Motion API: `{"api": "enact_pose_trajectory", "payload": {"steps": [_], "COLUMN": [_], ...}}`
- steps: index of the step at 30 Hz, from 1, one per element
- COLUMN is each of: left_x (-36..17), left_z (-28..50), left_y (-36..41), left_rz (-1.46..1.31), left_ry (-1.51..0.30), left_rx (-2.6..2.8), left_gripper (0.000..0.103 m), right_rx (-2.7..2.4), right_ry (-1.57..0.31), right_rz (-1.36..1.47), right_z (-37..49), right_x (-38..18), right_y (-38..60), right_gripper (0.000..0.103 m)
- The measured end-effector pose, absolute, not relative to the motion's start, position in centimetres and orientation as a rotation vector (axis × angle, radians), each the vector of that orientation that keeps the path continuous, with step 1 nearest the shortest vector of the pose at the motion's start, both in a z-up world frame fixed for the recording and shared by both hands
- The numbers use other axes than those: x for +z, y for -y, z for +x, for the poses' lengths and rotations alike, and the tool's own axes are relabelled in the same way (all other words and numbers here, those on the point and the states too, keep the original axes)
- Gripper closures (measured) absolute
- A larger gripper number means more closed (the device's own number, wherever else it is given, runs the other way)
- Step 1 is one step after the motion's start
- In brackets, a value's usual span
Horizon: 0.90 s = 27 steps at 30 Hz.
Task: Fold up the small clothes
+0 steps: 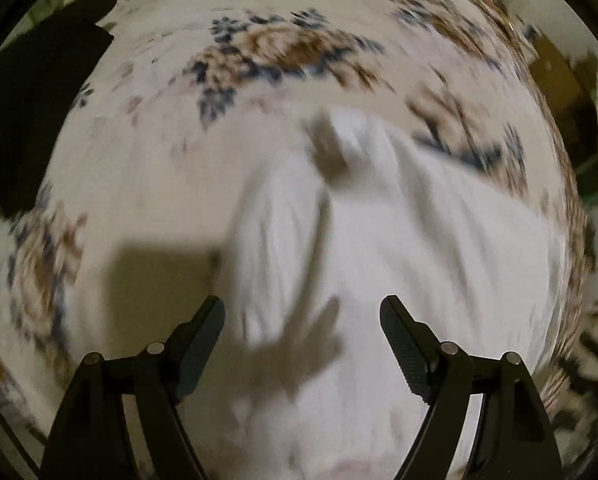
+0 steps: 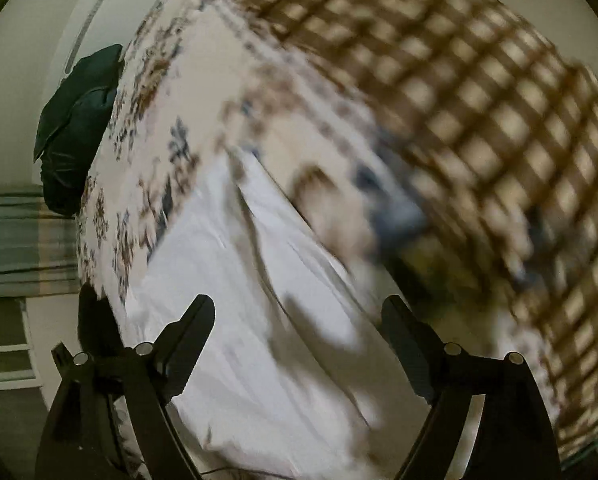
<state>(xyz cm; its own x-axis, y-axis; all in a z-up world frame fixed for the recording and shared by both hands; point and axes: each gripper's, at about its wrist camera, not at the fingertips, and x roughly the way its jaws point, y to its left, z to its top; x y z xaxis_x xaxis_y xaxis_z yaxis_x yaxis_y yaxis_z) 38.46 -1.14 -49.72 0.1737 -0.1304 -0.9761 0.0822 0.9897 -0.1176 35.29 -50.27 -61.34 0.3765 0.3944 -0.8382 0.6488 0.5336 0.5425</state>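
Observation:
A white garment (image 1: pixel 379 248) lies on a floral bedspread (image 1: pixel 259 52), rumpled, with a raised fold near its far end. The view is blurred by motion. My left gripper (image 1: pixel 302 312) is open and empty, its jaws wide apart just above the near part of the garment. In the right wrist view the same white garment (image 2: pixel 239 300) runs from the bottom up toward the middle. My right gripper (image 2: pixel 299 312) is open and empty above it.
A dark cloth item (image 1: pixel 31 100) lies at the left of the bed; it also shows in the right wrist view (image 2: pixel 75 128) at the bed's far edge. A brown checked cover (image 2: pixel 479 120) fills the upper right. Floor and a striped curtain (image 2: pixel 19 236) lie left.

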Motion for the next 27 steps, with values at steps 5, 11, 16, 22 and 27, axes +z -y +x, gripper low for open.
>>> {"api": "enact_pose_trajectory", "payload": {"steps": [5, 11, 16, 22, 27], "left_x": [-47.7, -48.6, -52.5, -55.8, -56.5], "left_z": [29.0, 21.8, 19.8, 18.7, 19.3], "left_y": [11.9, 26.4, 33.6, 37.8, 37.0], "left_rz": [0.186, 0.458, 0.461, 0.481, 0.478], "left_ry": [-1.34, -1.229, -1.342, -1.412, -1.402], "left_rx": [-0.323, -0.465, -0.435, -0.367, -0.27], "left_gripper": [0.024, 0.024, 0.024, 0.024, 0.024], "right_rx": [-0.202, -0.147, -0.079, 0.075, 0.238], "right_ry": [-1.299, -1.344, -1.41, -1.483, -1.547], "right_rz": [1.096, 1.025, 0.895, 0.858, 0.93], "right_z": [31.7, 32.1, 35.5, 40.6, 45.2], "right_x": [-59.3, -54.7, -54.1, -56.8, -60.6], "right_y": [51.2, 55.9, 59.8, 61.9, 59.5], "right_gripper": [0.016, 0.016, 0.016, 0.016, 0.016]}}
